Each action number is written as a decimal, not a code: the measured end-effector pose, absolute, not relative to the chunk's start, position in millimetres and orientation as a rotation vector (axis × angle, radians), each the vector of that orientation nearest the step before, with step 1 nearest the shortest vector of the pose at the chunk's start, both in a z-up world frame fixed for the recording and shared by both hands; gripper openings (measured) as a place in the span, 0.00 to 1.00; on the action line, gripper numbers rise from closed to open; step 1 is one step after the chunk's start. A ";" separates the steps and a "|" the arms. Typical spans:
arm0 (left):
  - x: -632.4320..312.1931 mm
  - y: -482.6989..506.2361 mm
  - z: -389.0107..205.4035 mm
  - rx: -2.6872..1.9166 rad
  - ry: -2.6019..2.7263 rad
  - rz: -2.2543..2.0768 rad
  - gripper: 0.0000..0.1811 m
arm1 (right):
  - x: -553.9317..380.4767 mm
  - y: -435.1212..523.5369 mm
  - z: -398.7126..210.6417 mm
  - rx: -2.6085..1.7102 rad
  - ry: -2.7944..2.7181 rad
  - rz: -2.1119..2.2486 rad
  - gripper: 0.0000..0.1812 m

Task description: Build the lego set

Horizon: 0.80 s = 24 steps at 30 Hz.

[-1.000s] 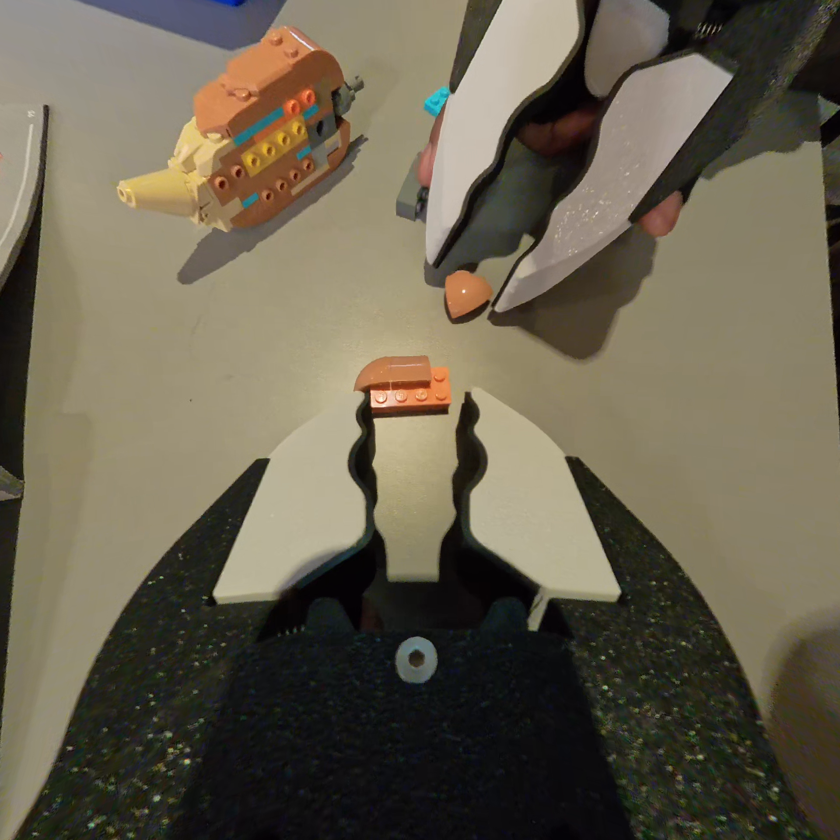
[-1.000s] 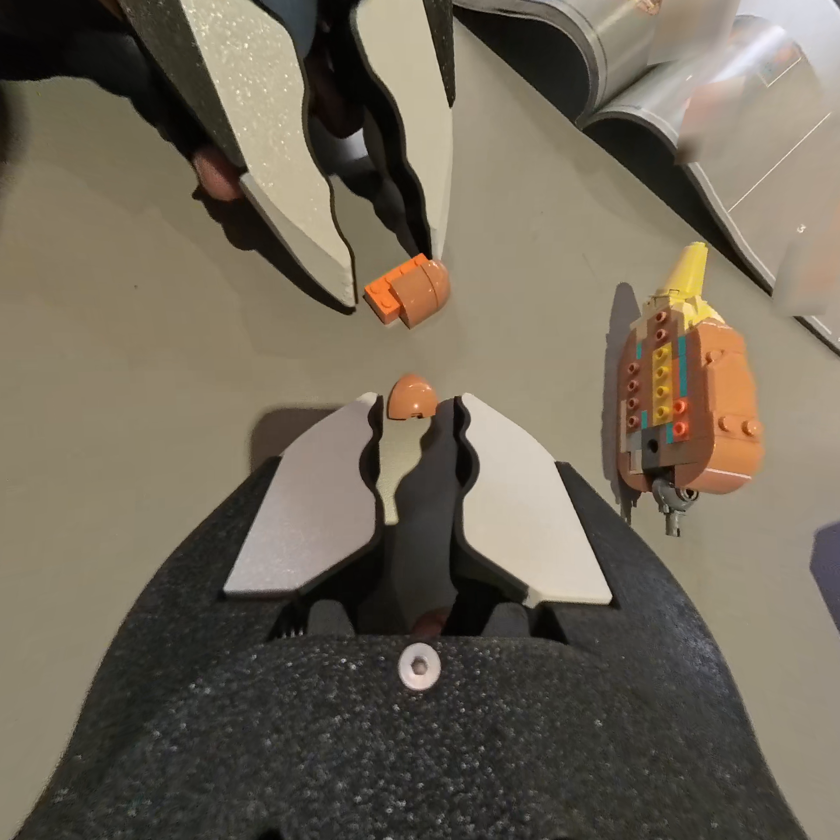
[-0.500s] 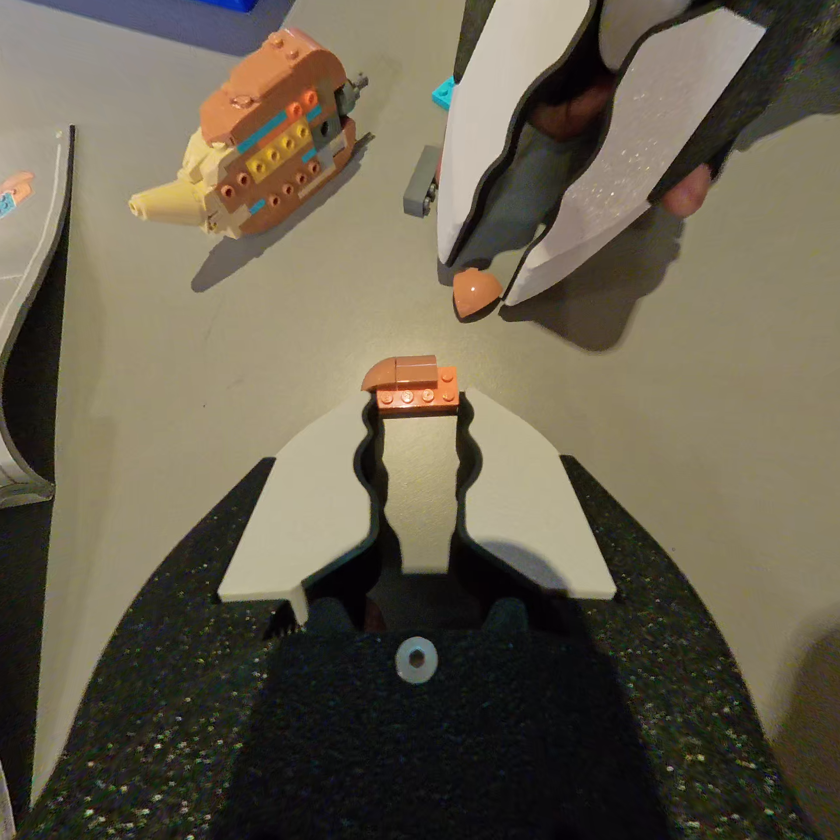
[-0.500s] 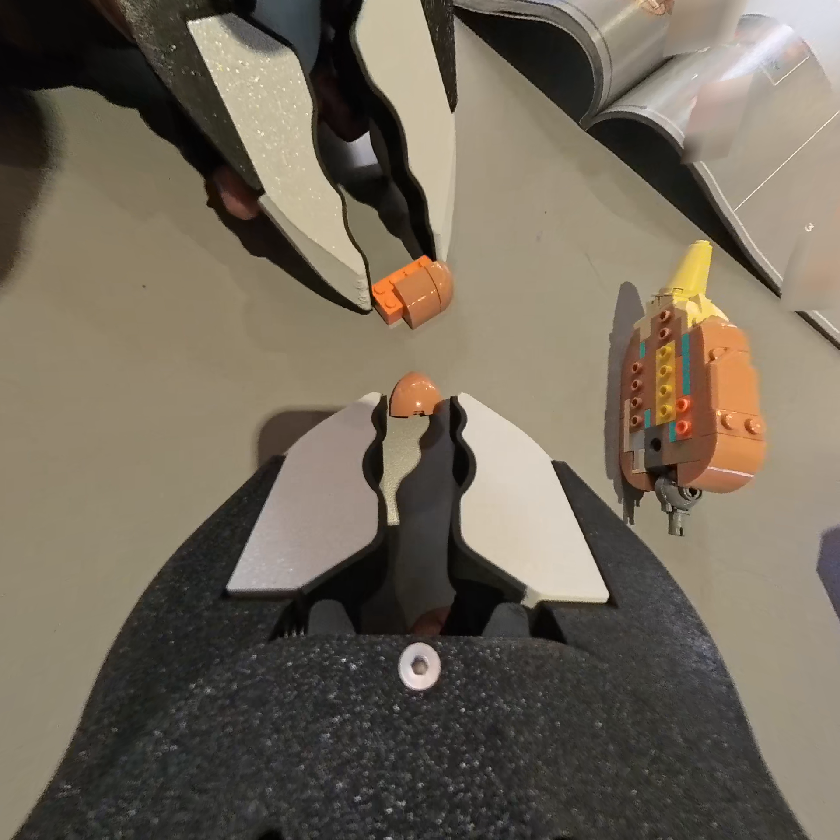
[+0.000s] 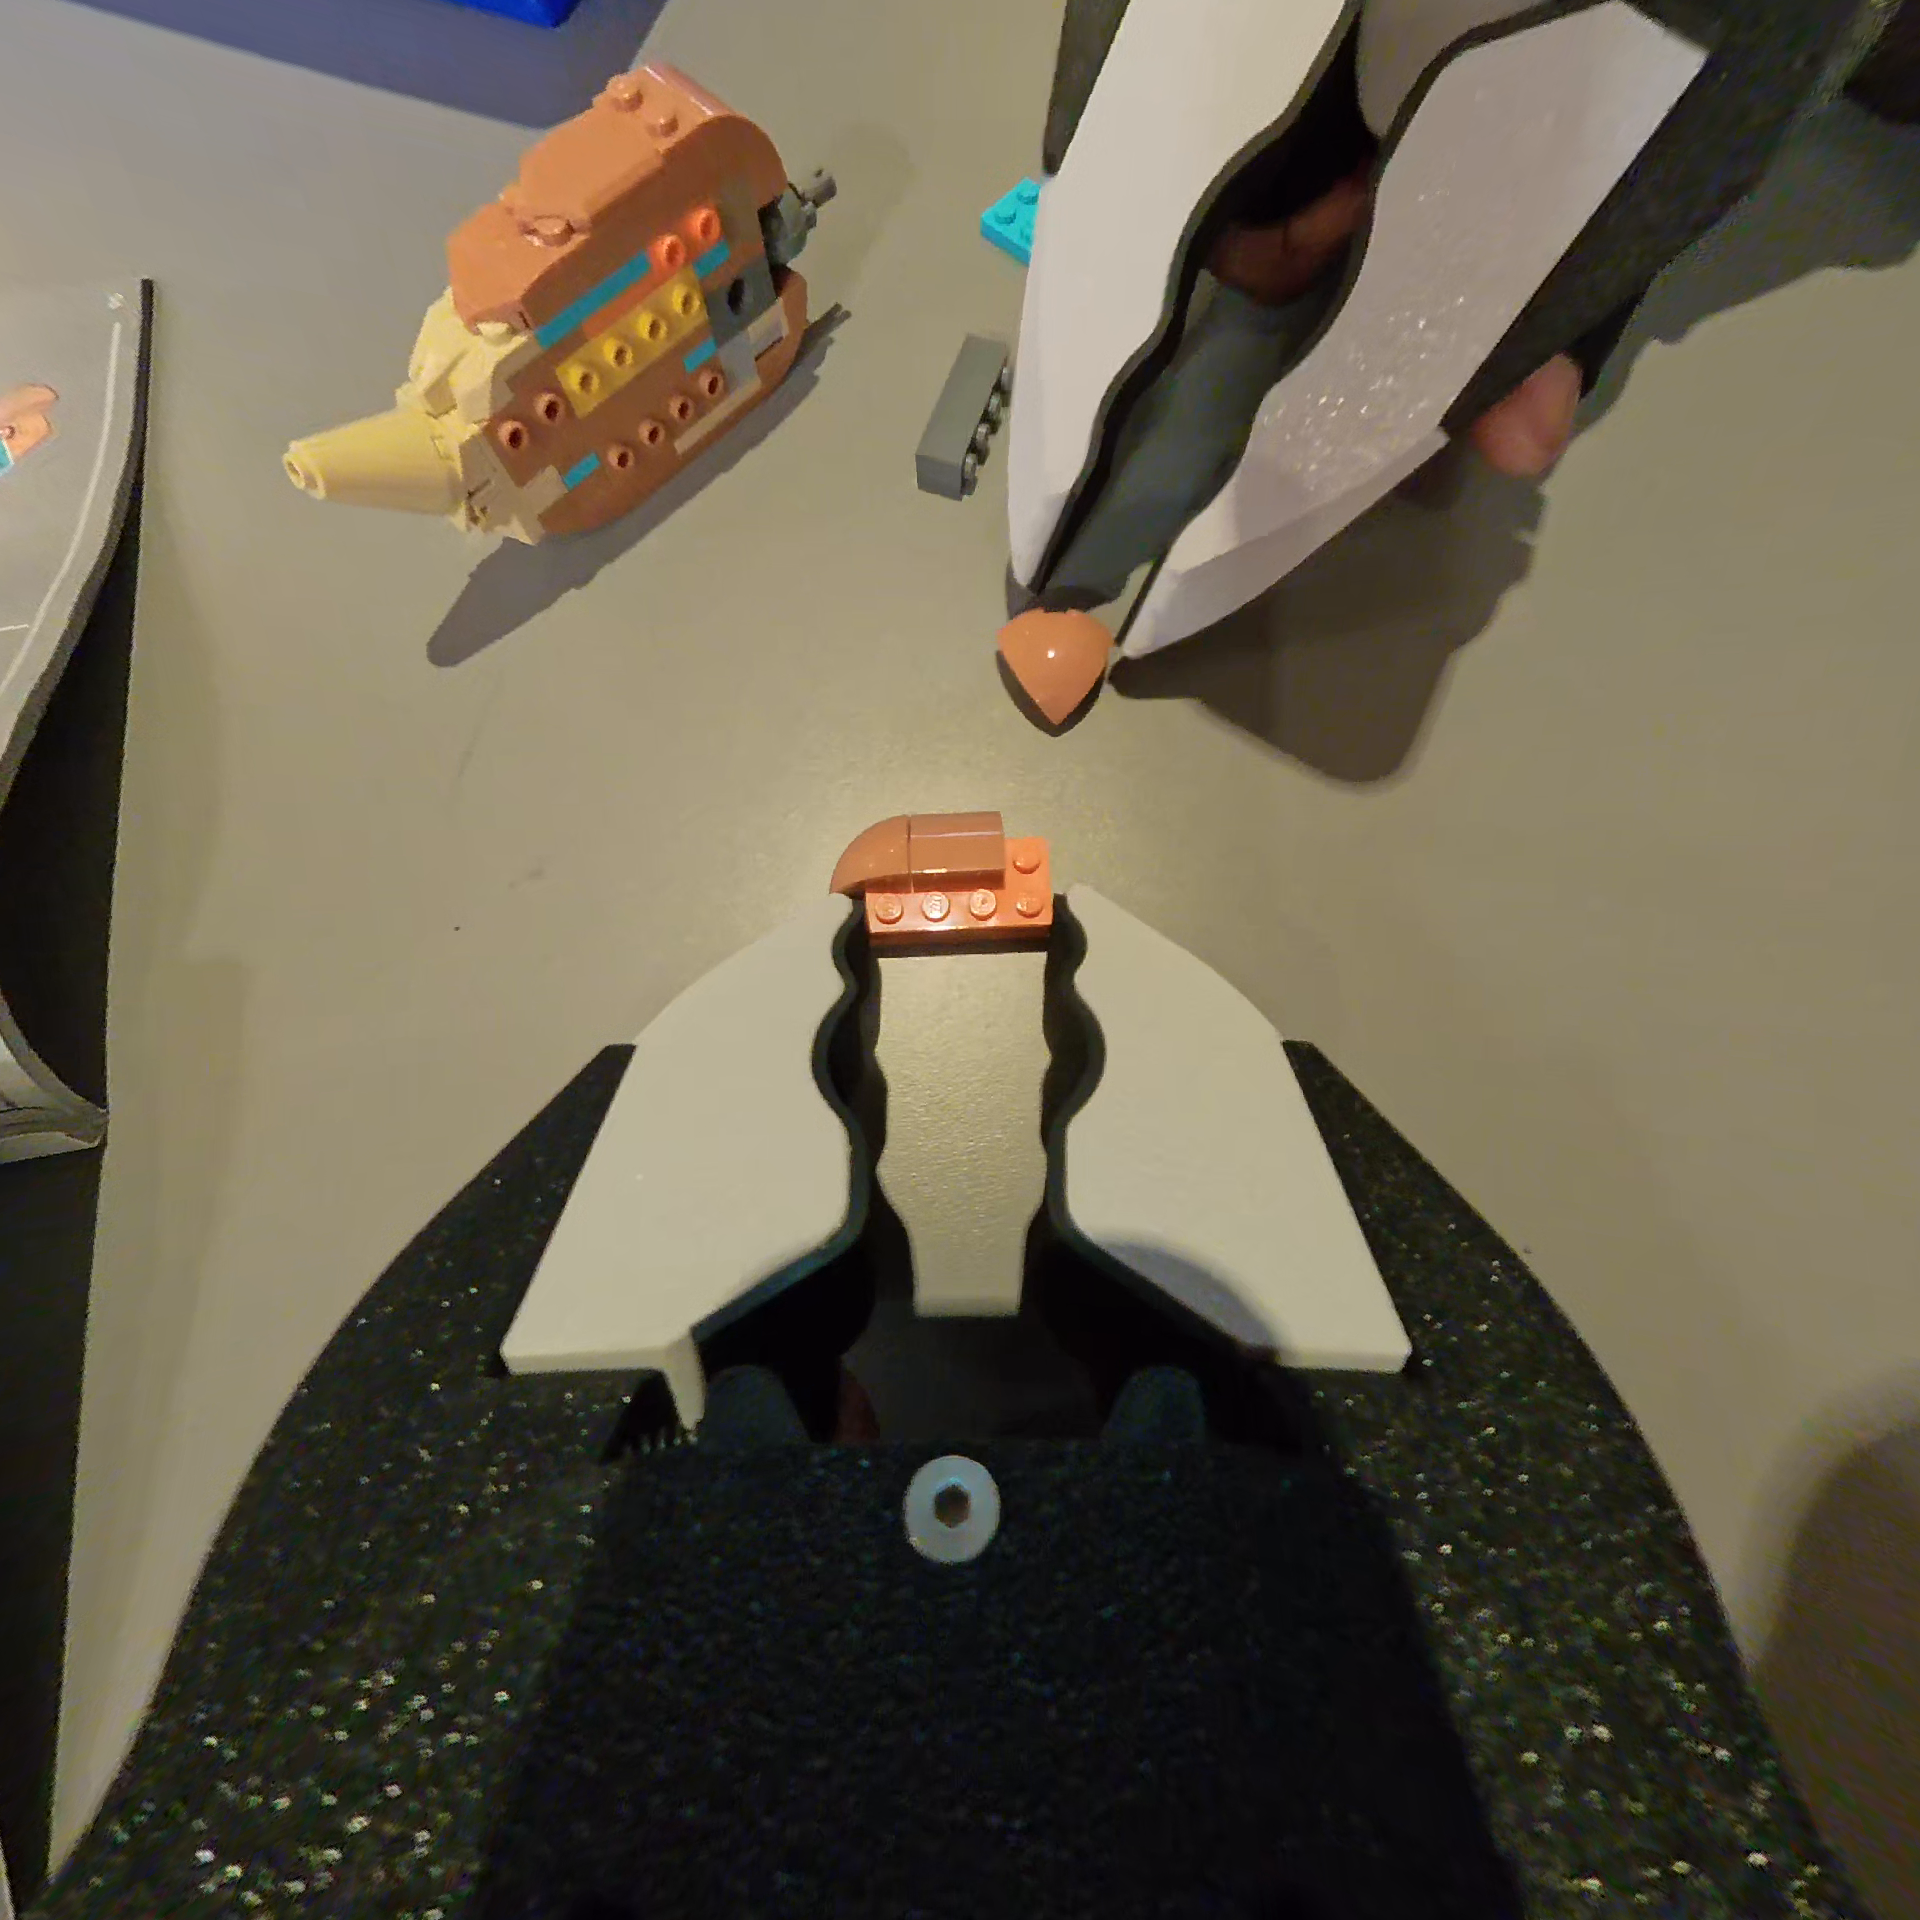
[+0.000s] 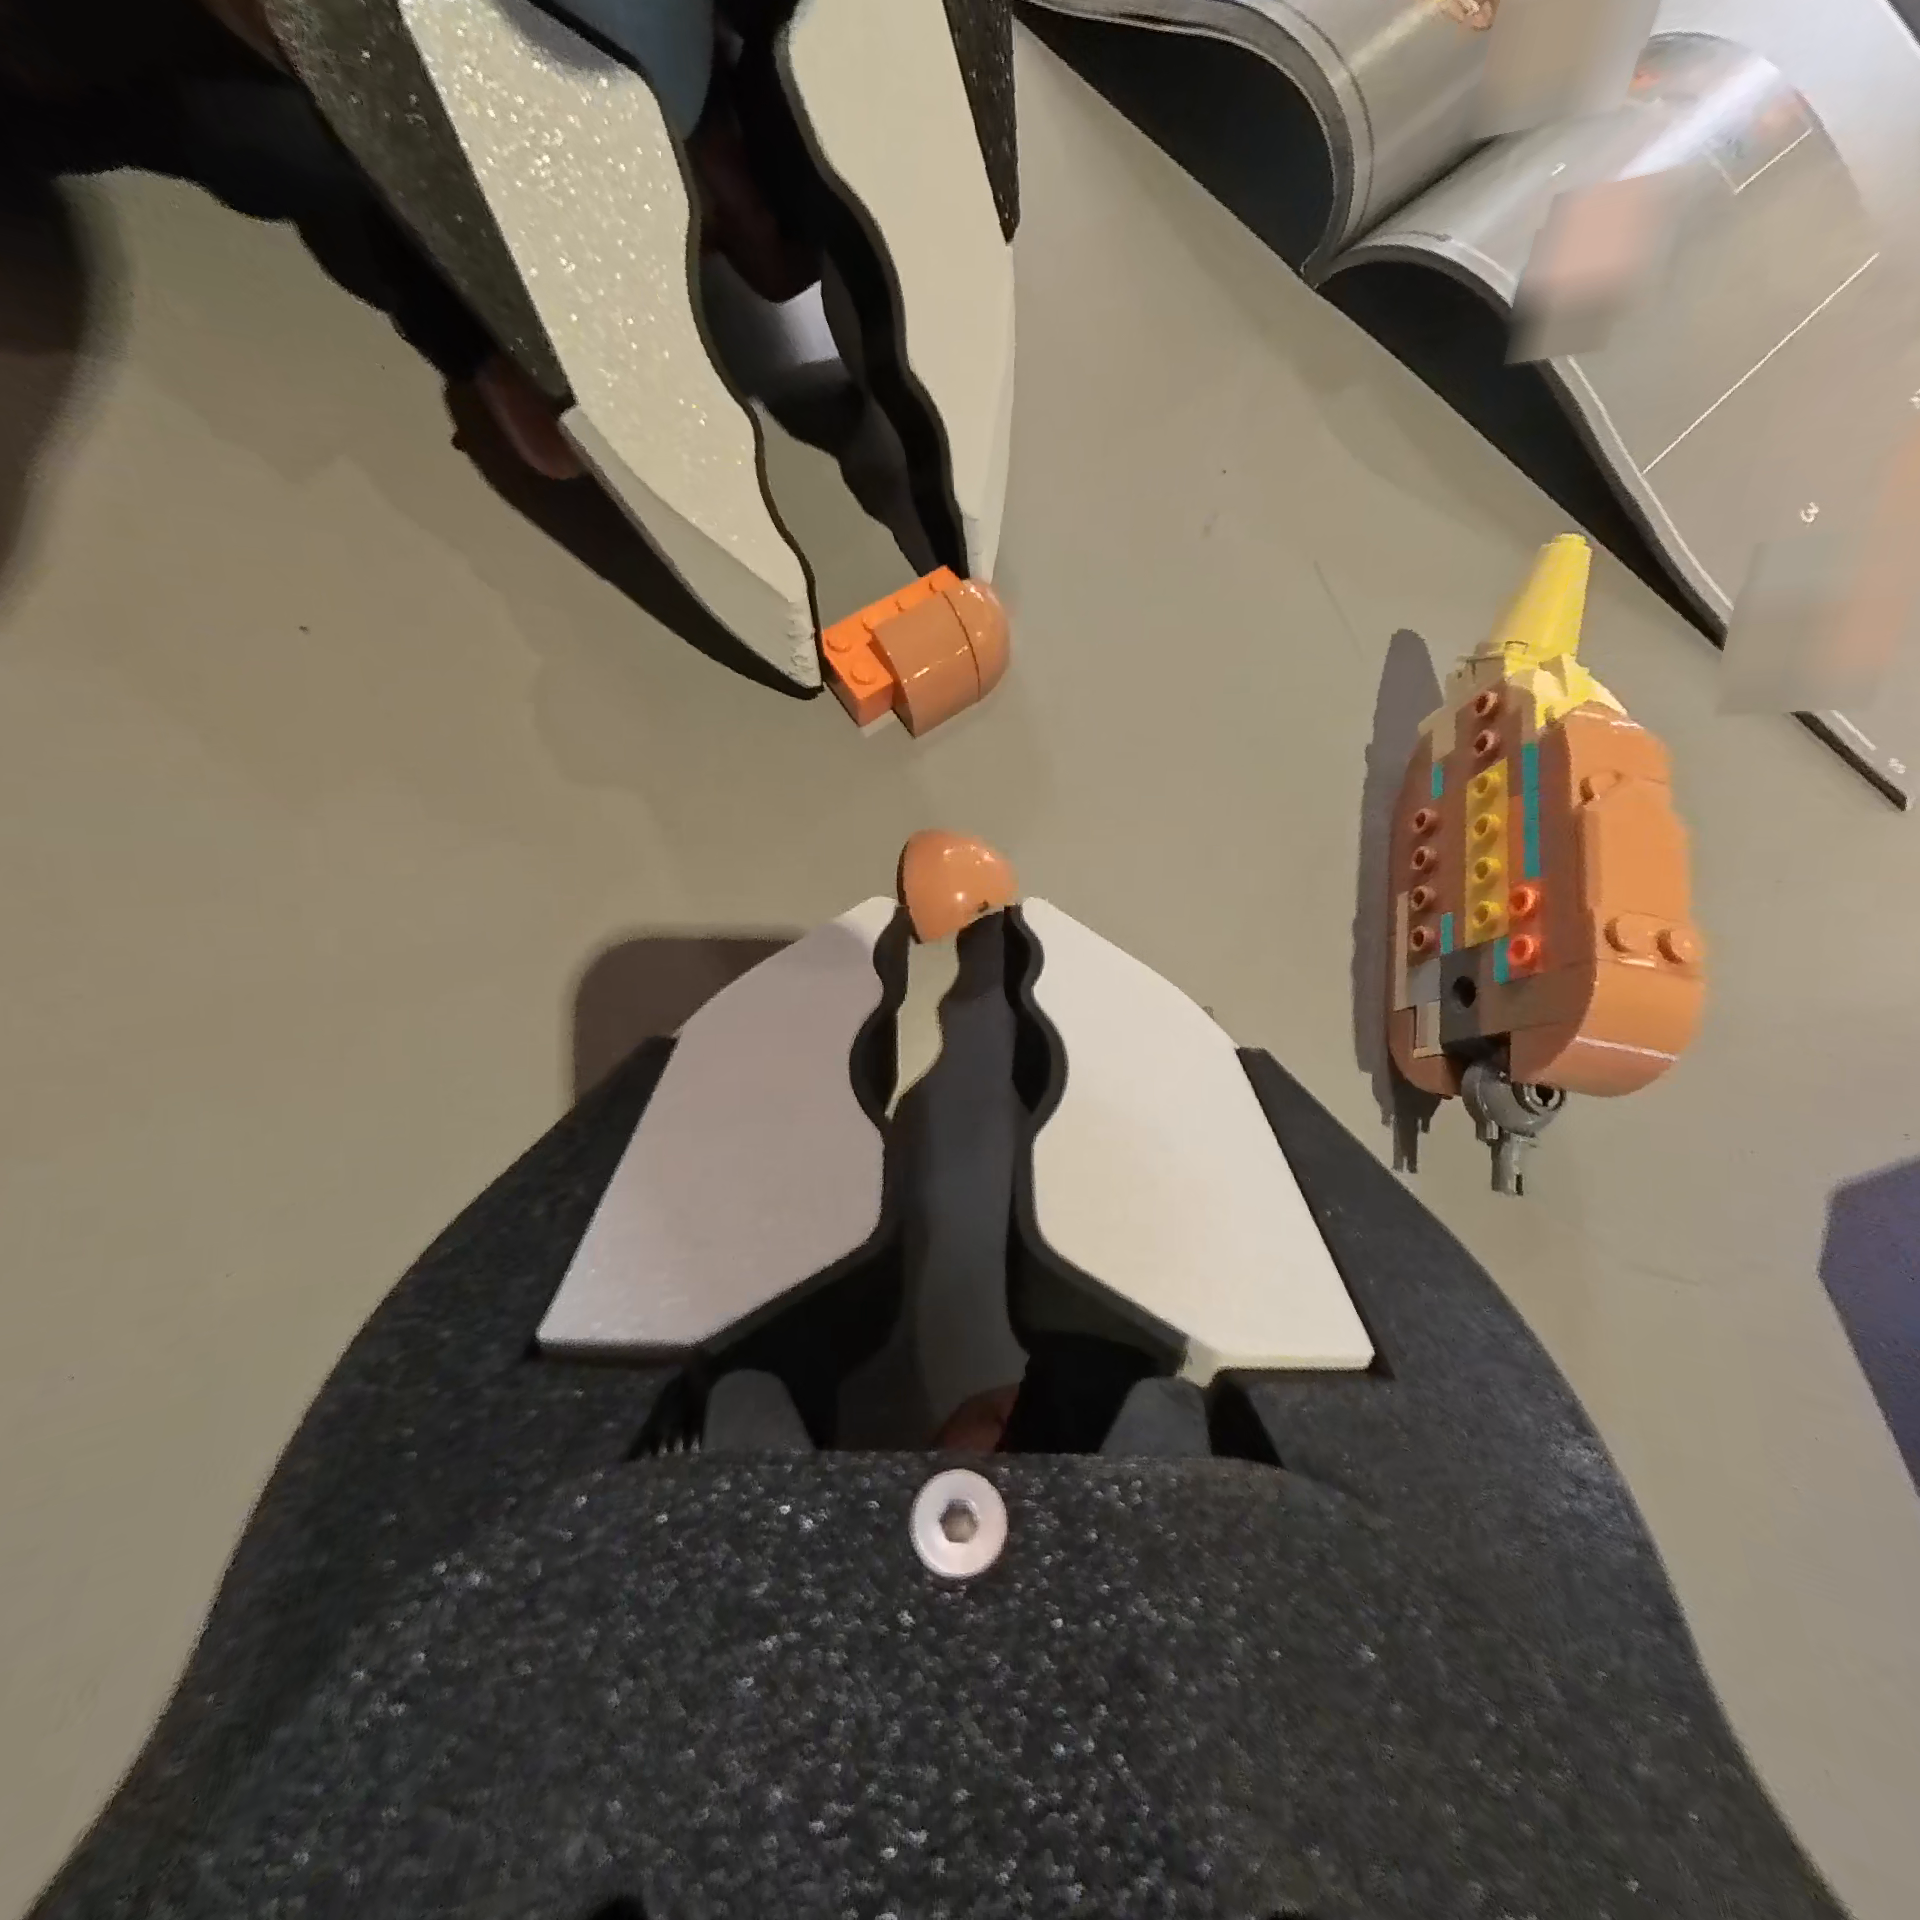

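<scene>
My left gripper (image 5: 956, 914) is shut on an orange plate with brown curved bricks on it (image 5: 951, 888), held just above the grey table. It also shows in the right wrist view (image 6: 904, 655) with the left gripper (image 6: 894, 634) facing me. My right gripper (image 6: 961, 914) is shut on a small brown rounded corner brick (image 6: 951, 883), which shows in the left wrist view (image 5: 1055, 670) at the tips of the right gripper (image 5: 1075, 634). The two held pieces are a short gap apart. The partly built brown, tan and yellow model (image 5: 603, 332) lies on its side on the table (image 6: 1527, 914).
An open instruction booklet (image 6: 1558, 208) lies beyond the model, its edge at the left of the left wrist view (image 5: 62, 520). A grey brick (image 5: 961, 431) and a teal plate (image 5: 1013, 218) lie beside the right gripper. A blue object (image 5: 499, 10) sits at the far edge. Across from one pair of fingers to the other is roughly 6 cm. From the right gripper's tips to the blue object (image 5: 499, 10) is close to 20 cm.
The right gripper has closed on the rounded brick and lifted it slightly. Both grippers have come a little closer together. The model has not moved on the table.
</scene>
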<state>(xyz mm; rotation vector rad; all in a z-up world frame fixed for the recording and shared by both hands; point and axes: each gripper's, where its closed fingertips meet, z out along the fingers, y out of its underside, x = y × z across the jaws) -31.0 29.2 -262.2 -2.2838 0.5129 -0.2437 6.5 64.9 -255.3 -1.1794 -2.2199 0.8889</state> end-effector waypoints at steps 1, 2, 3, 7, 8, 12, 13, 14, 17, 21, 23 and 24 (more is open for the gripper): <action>-31.1 29.2 -262.0 -2.284 0.512 -0.245 0.18 | 6.9 64.9 -253.5 -1.166 -2.214 0.895 0.09; -31.1 29.2 -262.0 -2.284 0.511 -0.244 0.18 | 6.7 64.5 -250.6 -1.144 -2.204 0.905 0.09; -31.2 29.2 -262.2 -2.284 0.512 -0.243 0.18 | 6.6 62.8 -247.3 -1.117 -2.197 0.920 0.08; -31.2 29.2 -262.2 -2.284 0.513 -0.243 0.18 | 9.2 57.4 -251.4 -1.092 -2.243 0.908 0.07; -31.2 29.2 -262.2 -2.284 0.512 -0.244 0.18 | 10.8 58.1 -257.1 -1.105 -2.269 0.881 0.06; -31.7 28.9 -261.8 -2.284 0.505 -0.253 0.18 | 13.3 60.1 -262.4 -1.165 -2.293 0.868 0.05; -31.9 28.7 -261.6 -2.283 0.503 -0.256 0.18 | 12.7 61.8 -262.2 -1.169 -2.286 0.864 0.06; -32.0 28.6 -261.5 -2.283 0.501 -0.259 0.18 | 12.3 63.0 -261.6 -1.170 -2.279 0.862 0.06; -32.3 28.6 -261.3 -2.283 0.497 -0.263 0.18 | 7.5 63.8 -255.1 -1.191 -2.233 0.891 0.07; -33.3 29.1 -260.8 -2.281 0.486 -0.263 0.18 | 0.2 58.0 -253.8 -1.260 -2.198 0.906 0.12; -34.1 29.6 -260.1 -2.277 0.476 -0.262 0.18 | -2.5 57.6 -259.4 -1.301 -2.190 0.864 0.17; -34.1 29.5 -259.7 -2.275 0.475 -0.264 0.18 | -3.6 57.4 -261.1 -1.309 -2.186 0.846 0.17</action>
